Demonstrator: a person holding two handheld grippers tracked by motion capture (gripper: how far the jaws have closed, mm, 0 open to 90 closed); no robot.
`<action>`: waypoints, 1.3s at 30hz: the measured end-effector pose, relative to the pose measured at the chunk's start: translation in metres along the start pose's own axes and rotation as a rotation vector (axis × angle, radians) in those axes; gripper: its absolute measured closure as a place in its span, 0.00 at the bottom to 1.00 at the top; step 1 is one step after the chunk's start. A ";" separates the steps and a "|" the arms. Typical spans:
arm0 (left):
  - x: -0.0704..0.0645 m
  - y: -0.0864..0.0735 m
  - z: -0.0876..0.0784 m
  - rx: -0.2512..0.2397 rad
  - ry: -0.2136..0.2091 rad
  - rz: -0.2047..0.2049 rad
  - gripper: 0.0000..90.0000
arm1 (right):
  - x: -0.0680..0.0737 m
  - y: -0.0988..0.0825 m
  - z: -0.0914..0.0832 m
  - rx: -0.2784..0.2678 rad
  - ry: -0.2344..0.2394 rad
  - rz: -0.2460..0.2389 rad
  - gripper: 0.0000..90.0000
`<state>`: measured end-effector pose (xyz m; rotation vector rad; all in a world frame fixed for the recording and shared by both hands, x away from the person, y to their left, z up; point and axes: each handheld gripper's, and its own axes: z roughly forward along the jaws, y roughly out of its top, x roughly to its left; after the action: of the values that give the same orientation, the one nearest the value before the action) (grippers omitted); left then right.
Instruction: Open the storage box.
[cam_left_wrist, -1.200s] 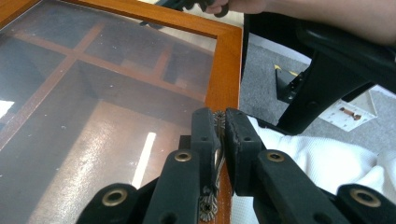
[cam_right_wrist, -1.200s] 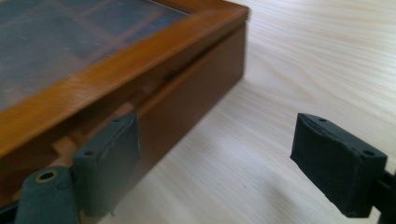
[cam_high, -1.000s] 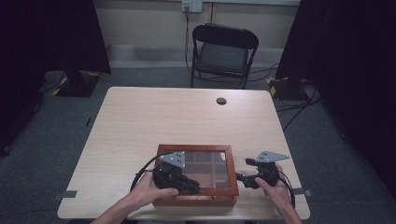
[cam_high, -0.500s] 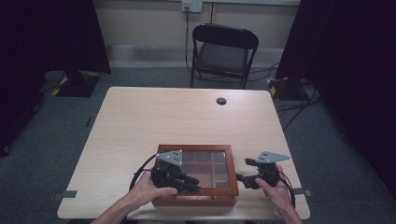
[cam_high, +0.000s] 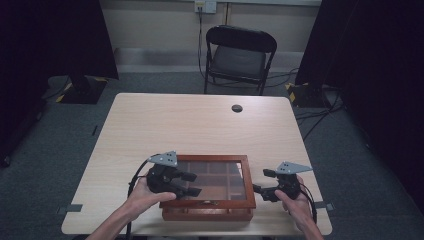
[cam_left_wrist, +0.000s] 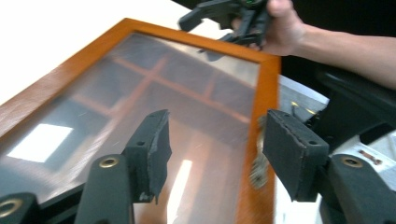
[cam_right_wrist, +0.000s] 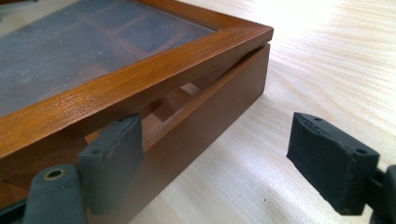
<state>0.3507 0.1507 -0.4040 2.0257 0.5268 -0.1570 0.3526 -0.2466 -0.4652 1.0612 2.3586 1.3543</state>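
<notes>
Here, in the high view, a shallow reddish-brown wooden box with a glass-paned lid (cam_high: 210, 187) lies on the pale wooden table (cam_high: 200, 125), near its front edge. The left gripper (cam_high: 192, 183), held in the person's left hand (cam_high: 142, 197), hangs over the box's left part with its jaws apart, pointing right across the glass. The right gripper (cam_high: 261, 181) in the right hand (cam_high: 295, 202) sits just beside the box's right side, jaws apart and pointing left at it. Far beyond both grippers a black folding chair (cam_high: 239, 55) stands past the table, and a small dark round disc (cam_high: 237, 108) lies near the table's far edge.

In the left gripper view, the open jaws frame the glass lid (cam_left_wrist: 154, 98) and its orange-brown frame; wooden dividers show through the pane. A small metal clasp (cam_left_wrist: 258, 163) hangs at the frame's edge just inside the right jaw. Farther off, the other gripper (cam_left_wrist: 219, 11) is at the box's far edge.

In the right gripper view, the jaws stand wide apart. The left one lies close against the box's side wall (cam_right_wrist: 205, 116), under the lid frame, which is lifted a little so that a gap shows along that side. The right jaw is over bare table.
</notes>
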 end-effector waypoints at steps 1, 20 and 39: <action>0.002 -0.001 -0.002 -0.003 0.006 -0.006 0.42 | 0.000 0.000 0.000 -0.005 0.004 0.004 0.19; -0.001 -0.011 -0.033 -0.097 0.017 0.047 0.20 | 0.000 0.006 -0.004 -0.055 0.004 0.028 0.19; -0.010 -0.013 -0.035 -0.117 0.000 0.084 0.21 | -0.004 0.020 -0.004 -0.090 -0.030 0.069 0.18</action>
<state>0.3321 0.1833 -0.3939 1.9298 0.4402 -0.0741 0.3625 -0.2454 -0.4476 1.1378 2.2368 1.4434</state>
